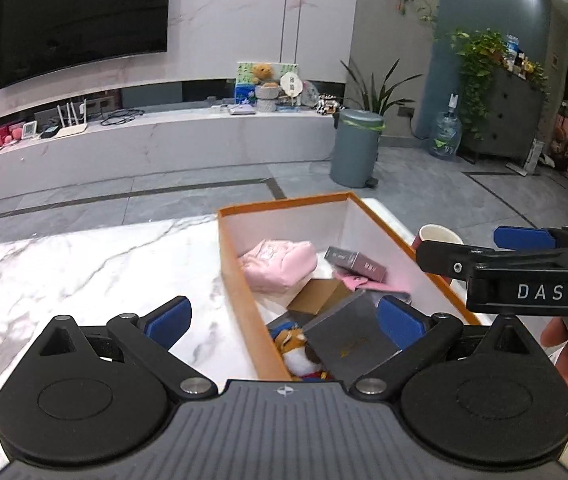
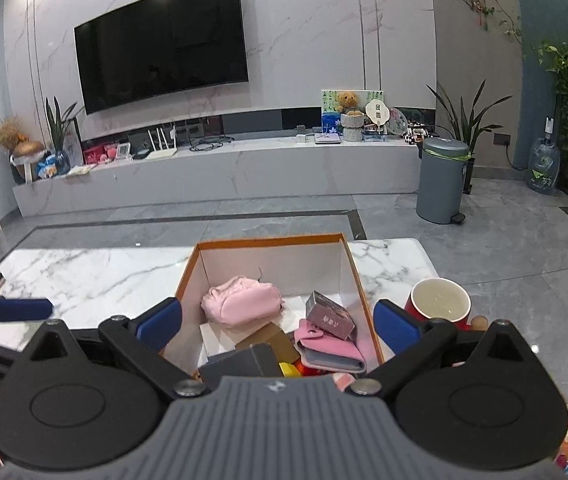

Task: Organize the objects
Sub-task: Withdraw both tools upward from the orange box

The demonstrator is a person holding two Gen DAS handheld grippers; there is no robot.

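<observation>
One legible marking: white capitals "DAS" on the black body of the right hand-held gripper (image 1: 524, 248), seen in the left wrist view. Print on the mauve box (image 2: 330, 316) and gold print on the grey box (image 1: 348, 340) cannot be read.

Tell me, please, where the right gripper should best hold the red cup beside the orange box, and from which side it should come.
Probably the rim and wall of the red cup, from above. It stands upright with its mouth open, just right of the orange box, so one finger can go inside and one outside. The right gripper is open and empty.
</observation>
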